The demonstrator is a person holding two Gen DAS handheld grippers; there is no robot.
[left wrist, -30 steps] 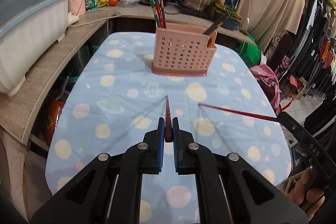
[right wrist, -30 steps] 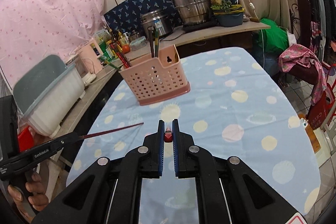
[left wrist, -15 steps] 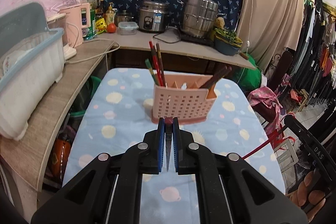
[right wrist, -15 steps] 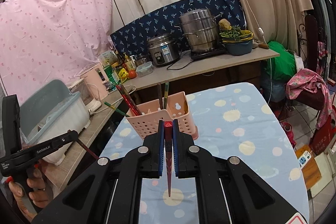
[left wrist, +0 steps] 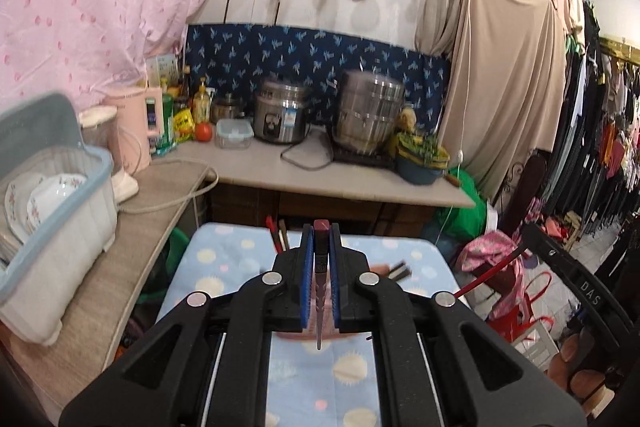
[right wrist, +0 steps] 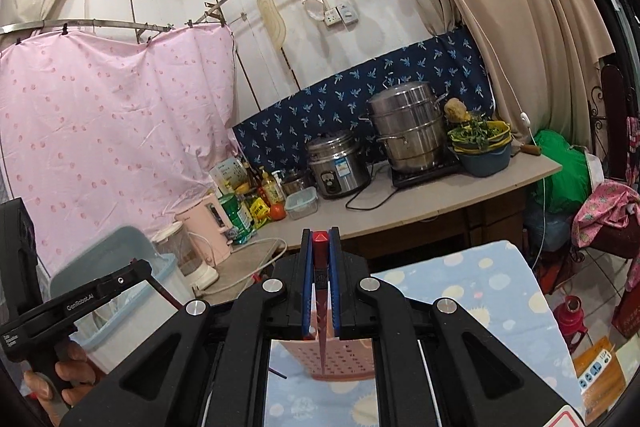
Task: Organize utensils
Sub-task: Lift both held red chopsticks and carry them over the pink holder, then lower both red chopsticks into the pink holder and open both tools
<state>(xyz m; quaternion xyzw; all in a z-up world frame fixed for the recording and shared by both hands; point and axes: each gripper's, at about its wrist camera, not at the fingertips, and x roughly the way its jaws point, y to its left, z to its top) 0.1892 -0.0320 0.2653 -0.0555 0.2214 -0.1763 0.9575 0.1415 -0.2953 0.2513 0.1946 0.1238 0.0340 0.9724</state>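
My left gripper (left wrist: pixel 321 231) is shut on a dark red chopstick (left wrist: pixel 319 307) that hangs tip down between the blue pads. The pink perforated basket (left wrist: pixel 298 336) lies mostly hidden under the fingers. Several chopsticks (left wrist: pixel 276 239) and dark handles (left wrist: pixel 400 270) stick up from it. My right gripper (right wrist: pixel 321 234) is shut on a second red chopstick (right wrist: pixel 321 331), whose tip hangs in front of the basket (right wrist: pixel 352 359). At the right edge of the left wrist view, the right gripper (left wrist: pixel 576 287) shows with its chopstick (left wrist: pixel 486 275).
The basket stands on a table with a blue dotted cloth (left wrist: pixel 224 259). A white dish bin (left wrist: pixel 60 223) holding plates sits on the left counter. A rice cooker (left wrist: pixel 280 117) and a steamer pot (left wrist: pixel 370 113) stand on the back counter. Clothes hang at right (left wrist: pixel 600 147).
Both grippers have risen and tipped up, each carrying its chopstick. The chopsticks swung from pointing forward to hanging tip down, and the basket slid from ahead to beneath the fingers.
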